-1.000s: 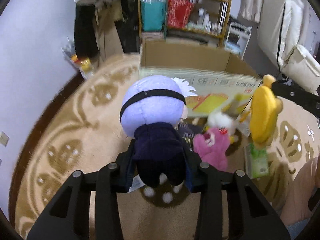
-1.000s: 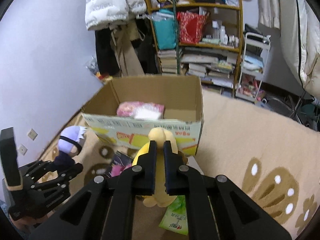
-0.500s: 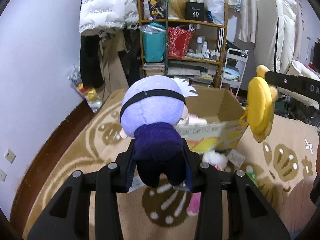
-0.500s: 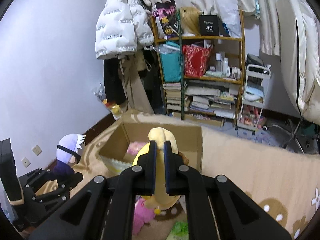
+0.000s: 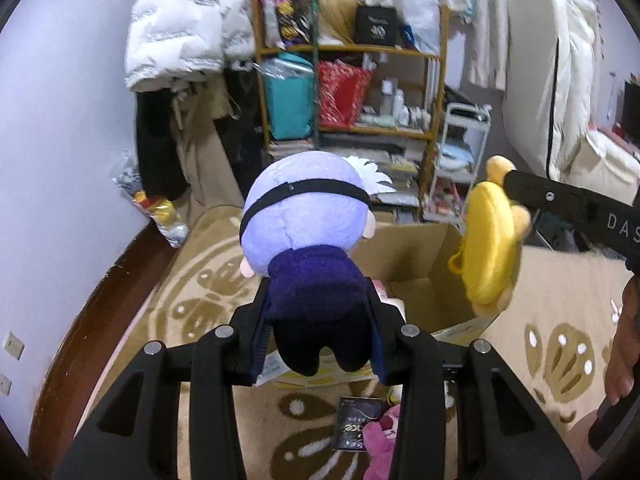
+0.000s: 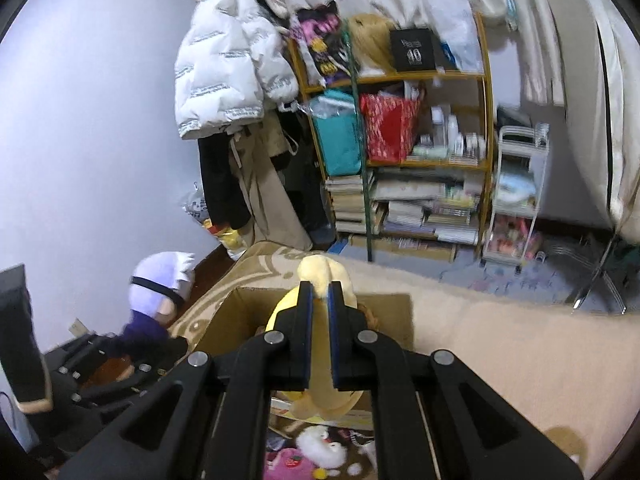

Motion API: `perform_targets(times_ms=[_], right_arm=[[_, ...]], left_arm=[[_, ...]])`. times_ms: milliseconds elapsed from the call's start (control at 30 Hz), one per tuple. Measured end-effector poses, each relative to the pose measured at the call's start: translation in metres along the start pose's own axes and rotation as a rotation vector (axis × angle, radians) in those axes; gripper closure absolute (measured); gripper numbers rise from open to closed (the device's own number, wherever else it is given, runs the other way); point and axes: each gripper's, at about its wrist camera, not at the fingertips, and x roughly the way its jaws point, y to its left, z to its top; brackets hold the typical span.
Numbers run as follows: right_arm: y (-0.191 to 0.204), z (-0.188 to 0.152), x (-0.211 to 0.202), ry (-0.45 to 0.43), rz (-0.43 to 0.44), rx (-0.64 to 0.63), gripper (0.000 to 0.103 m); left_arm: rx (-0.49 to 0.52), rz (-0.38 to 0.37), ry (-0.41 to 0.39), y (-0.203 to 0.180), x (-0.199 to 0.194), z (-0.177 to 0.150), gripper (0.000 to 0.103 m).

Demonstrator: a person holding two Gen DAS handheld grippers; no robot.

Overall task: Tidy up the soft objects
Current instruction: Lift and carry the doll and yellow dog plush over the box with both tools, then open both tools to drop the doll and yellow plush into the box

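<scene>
left gripper [image 5: 318, 330] lower centre, jaws clamped, held aloft | right gripper [image 6: 319, 330] lower centre, jaws pinched nearly together, held aloft

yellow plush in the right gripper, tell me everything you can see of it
The yellow plush is a soft, fuzzy toy with a bright yellow body and paler cream parts at its top and side. A small yellow cord loop hangs off one edge. It is lifted clear of the rug, pinched between the closed fingers of the right gripper, which squeeze it near its pale top so the body bulges out either side. It hangs over the open cardboard box, touching nothing but the gripper.
</scene>
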Motion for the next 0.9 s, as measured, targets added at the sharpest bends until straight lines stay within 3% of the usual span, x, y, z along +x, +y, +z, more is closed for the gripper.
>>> perform_targets(times_ms=[267, 400, 700, 767, 833, 900], right_arm=[[-0.004, -0.019, 0.03, 0.068, -0.034, -0.045, 0.095], [-0.01, -0.019, 0.036, 0.097, 0.005, -0.019, 0.091], [-0.021, -0.019, 0.039, 0.145, -0.01, 0.008, 0.091], [-0.022, -0.02, 0.037, 0.159, -0.008, 0.01, 0.087], [-0.022, -0.02, 0.032, 0.169, -0.001, 0.012, 0.067], [-0.021, -0.02, 0.025, 0.17, 0.009, 0.015, 0.053]], left_arm=[[0.016, -0.013, 0.106, -0.016, 0.042, -0.012, 0.06], [-0.029, 0.006, 0.174, -0.013, 0.054, -0.018, 0.054], [-0.053, 0.017, 0.179, -0.005, 0.051, -0.021, 0.037], [-0.062, 0.017, 0.171, -0.003, 0.046, -0.02, 0.023], [-0.062, 0.024, 0.16, -0.002, 0.039, -0.019, 0.021], [-0.052, 0.041, 0.157, -0.002, 0.033, -0.017, 0.019]])
